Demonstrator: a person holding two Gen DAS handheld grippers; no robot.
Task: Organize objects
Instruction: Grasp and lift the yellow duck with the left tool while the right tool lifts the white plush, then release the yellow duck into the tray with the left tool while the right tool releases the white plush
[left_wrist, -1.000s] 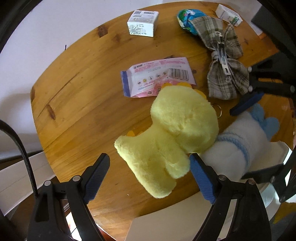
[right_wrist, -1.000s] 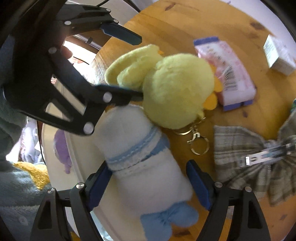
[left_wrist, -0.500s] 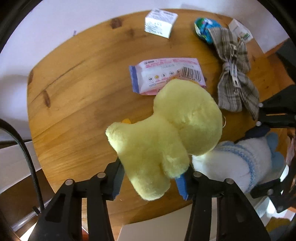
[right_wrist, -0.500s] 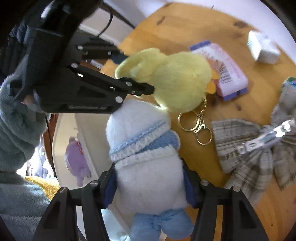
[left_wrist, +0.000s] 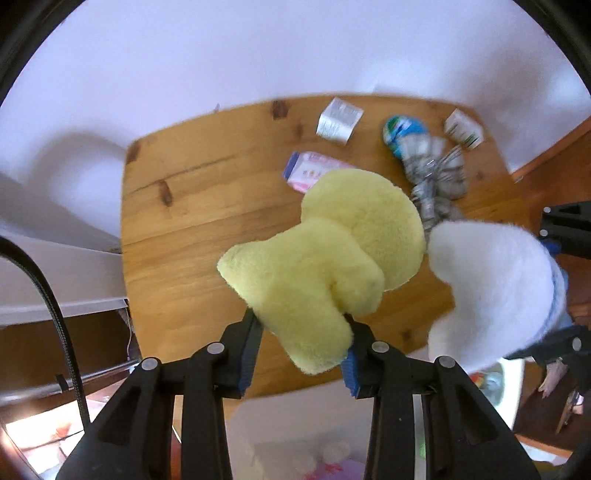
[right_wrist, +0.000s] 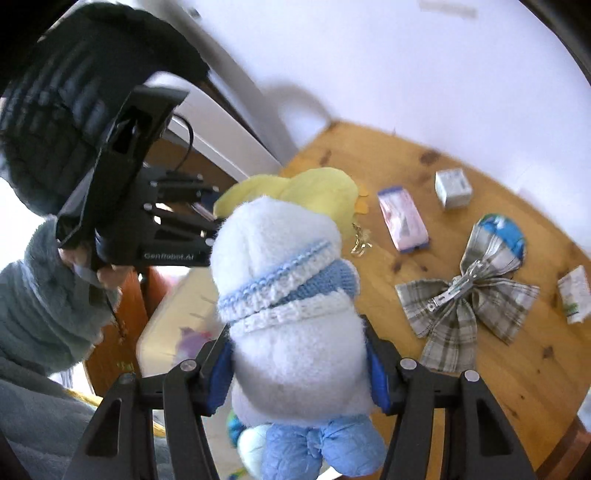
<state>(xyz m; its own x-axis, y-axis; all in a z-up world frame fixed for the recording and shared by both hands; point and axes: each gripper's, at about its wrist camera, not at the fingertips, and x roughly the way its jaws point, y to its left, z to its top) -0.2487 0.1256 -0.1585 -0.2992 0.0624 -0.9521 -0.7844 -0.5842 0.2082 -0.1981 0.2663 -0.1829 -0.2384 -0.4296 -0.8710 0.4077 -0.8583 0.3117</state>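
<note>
A yellow plush duck (left_wrist: 321, 258) hangs above the wooden table (left_wrist: 192, 236), pinched at its lower end by my left gripper (left_wrist: 301, 347), whose jaws are closing and whose blue pads press into the plush. A white plush toy with a blue knitted band (right_wrist: 288, 295) is lifted off the table in my right gripper (right_wrist: 297, 365), both pads squeezing its body. The two toys hang side by side, the white plush (left_wrist: 495, 288) to the duck's right. The duck (right_wrist: 314, 192) shows behind the white toy, with its key ring (right_wrist: 360, 240) dangling.
On the table lie a pink tissue pack (left_wrist: 314, 171), a white box (left_wrist: 339, 120), a plaid bow clip (right_wrist: 465, 306), a blue-green packet (left_wrist: 400, 133) and a small white sachet (right_wrist: 574, 295). A white bin (right_wrist: 162, 332) holding toys stands below the table's near edge. A grey sleeve (right_wrist: 44, 295) holds the left gripper.
Both grippers closed on their toys and lifted them off the table. The table and the things on it now look farther away.
</note>
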